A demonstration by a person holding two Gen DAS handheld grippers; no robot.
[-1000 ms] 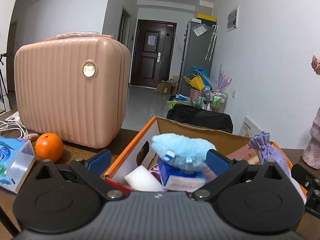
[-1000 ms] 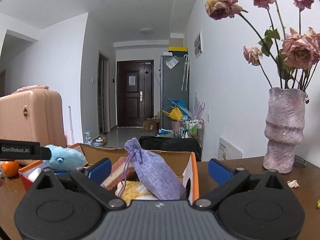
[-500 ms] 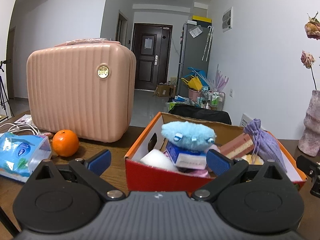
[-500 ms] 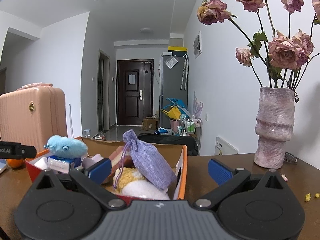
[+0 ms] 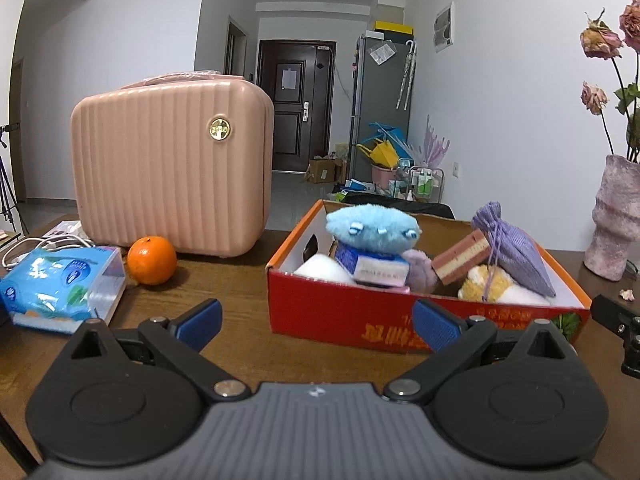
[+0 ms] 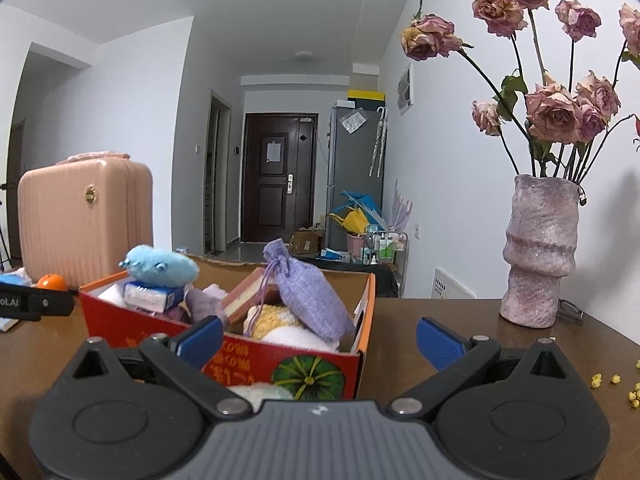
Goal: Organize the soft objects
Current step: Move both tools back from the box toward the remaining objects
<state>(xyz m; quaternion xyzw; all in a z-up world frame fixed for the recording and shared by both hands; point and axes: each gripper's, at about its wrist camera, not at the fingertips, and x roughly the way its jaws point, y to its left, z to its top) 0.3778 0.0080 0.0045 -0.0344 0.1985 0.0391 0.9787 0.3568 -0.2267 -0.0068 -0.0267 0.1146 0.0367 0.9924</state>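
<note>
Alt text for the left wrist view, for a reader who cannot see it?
An open left claw faces a red cardboard box of soft items topped by a blue plush toy. A pink suitcase, orange and tissue pack sit left.

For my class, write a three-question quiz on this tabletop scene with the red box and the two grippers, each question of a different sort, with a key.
1. True or false: the blue plush toy lies on the table beside the orange.
2. Multiple choice: the purple drawstring pouch is A) in the vase; B) in the red box; C) on the pink suitcase.
3. Fill in: the left gripper and right gripper are both ____ and hold nothing.

Key: 1 false, it sits on top of the things in the box; 2 B; 3 open.
</note>
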